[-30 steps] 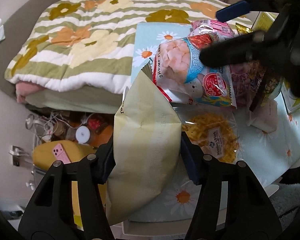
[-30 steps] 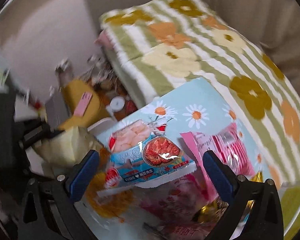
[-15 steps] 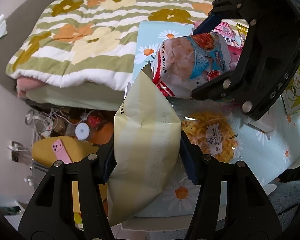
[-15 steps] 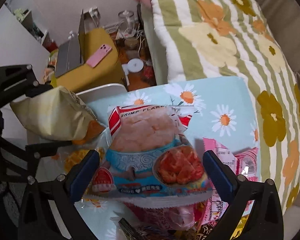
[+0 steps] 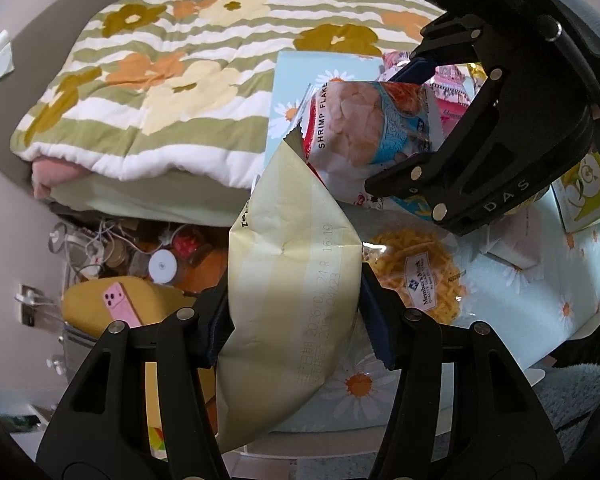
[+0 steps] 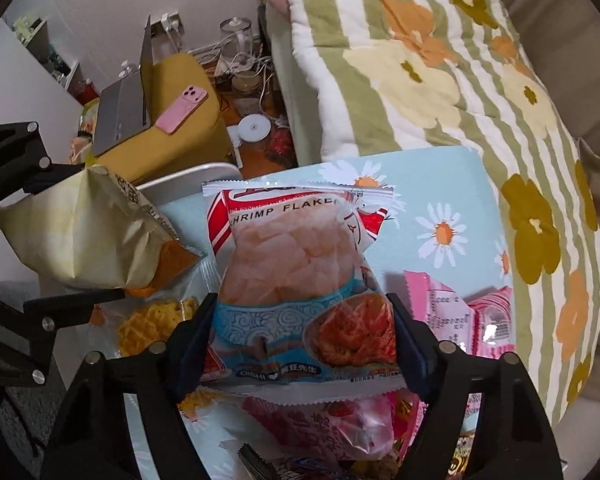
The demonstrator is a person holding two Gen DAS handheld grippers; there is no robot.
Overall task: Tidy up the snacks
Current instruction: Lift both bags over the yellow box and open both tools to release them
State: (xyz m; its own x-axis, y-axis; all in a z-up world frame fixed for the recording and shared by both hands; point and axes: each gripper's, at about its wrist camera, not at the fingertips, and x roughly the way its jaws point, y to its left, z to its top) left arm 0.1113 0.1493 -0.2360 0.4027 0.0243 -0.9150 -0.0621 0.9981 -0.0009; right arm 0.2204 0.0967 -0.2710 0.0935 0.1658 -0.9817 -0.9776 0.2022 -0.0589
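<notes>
My left gripper clamps a pale yellow crinkled snack bag above the daisy-print blue tablecloth, while my right gripper pinches a red-and-blue shrimp flake packet over the pink wrappers.

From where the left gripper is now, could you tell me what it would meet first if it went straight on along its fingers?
The left gripper is shut on the pale yellow bag. Straight on, that bag's top corner would probably meet the shrimp flakes bag held by the right gripper; depth is uncertain.
</notes>
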